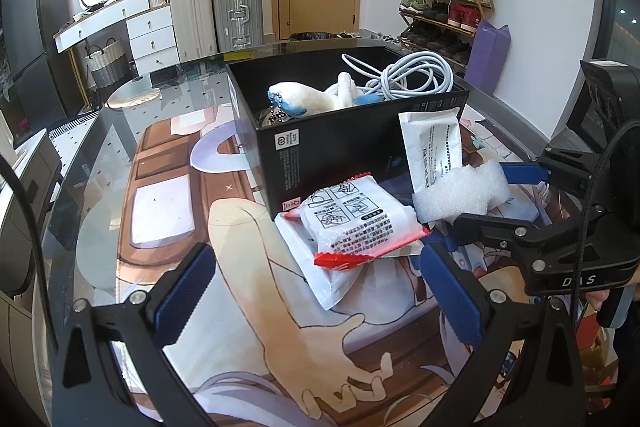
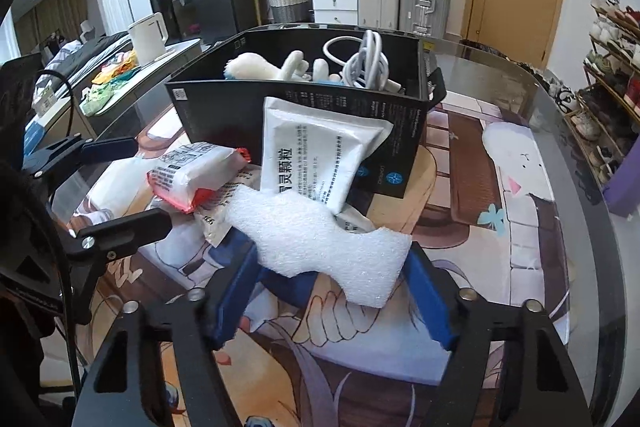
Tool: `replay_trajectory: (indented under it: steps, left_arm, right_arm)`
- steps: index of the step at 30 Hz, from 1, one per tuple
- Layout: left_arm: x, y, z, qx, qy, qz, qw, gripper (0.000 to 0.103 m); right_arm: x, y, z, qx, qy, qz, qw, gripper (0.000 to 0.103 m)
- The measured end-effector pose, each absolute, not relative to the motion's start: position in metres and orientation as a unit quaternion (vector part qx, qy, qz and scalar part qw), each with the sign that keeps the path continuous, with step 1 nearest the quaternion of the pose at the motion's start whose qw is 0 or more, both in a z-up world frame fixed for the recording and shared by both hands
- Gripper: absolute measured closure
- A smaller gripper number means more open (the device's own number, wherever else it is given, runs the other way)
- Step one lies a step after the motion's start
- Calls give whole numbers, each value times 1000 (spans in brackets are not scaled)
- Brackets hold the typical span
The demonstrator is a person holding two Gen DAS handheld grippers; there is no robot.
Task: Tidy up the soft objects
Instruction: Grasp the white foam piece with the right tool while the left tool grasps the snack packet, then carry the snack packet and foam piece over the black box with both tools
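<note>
Left wrist view: left claw [image 1: 316,301] was seen wide, nothing between its pads, hovering in front of the black box [image 1: 340,147]. Red-edged packet [image 1: 360,223] lay just in front of the box; plush toy [image 1: 308,99] and white cable [image 1: 404,75] already inside.

Right wrist view: right claw [image 2: 332,291] was seen partly closed around the foam piece [image 2: 320,239], pads at its two sides; firm contact could not be confirmed. Foam sat in front of the box, by the white sachet [image 2: 316,155] leaning on the box wall. Grasp step judged under way; next, a lift over the box rim would be needed.

White foam piece [image 2: 320,239], black box [image 1: 332,143], red-edged white packet [image 1: 356,223], blue-padded gripper [image 2: 332,291].
</note>
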State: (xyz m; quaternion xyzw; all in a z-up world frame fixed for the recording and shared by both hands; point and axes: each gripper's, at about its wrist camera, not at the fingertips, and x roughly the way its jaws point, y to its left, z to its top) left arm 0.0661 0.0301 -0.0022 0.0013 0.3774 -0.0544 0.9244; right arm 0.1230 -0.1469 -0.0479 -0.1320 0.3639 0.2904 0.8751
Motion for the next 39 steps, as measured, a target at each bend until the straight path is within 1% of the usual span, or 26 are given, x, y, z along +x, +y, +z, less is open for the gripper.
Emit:
replay_trajectory:
  steps: [10, 25, 27, 30, 32, 33, 35, 39]
  left_arm:
    - [68, 30, -4, -2, 379, -50, 924, 0]
    - [85, 24, -6, -48, 394, -31, 917, 1]
    - [90, 25, -8, -54, 397, -26, 916, 2]
    - [96, 24, -10, -57, 404, -27, 913, 10]
    - [98, 23, -12, -54, 409, -27, 910, 21]
    - [99, 22, -12, -53, 413, -30, 909, 24]
    - [100, 19, -12, -53, 414, -37, 908, 39]
    - [96, 16, -10, -53, 406, -36, 912, 43]
  right_arm:
    - [116, -161, -31, -121, 342, 301, 882, 31]
    - [113, -179, -12, -105, 321, 299, 893, 31]
    - [114, -180, -12, -104, 322, 298, 893, 31]
    - [114, -181, -12, -102, 322, 298, 893, 31]
    - [115, -181, -12, -101, 322, 298, 893, 31]
    - [115, -182, -12, -101, 323, 298, 893, 31]
    - [116, -182, -12, -100, 323, 297, 893, 31]
    - [116, -183, -13, -100, 321, 297, 894, 31]
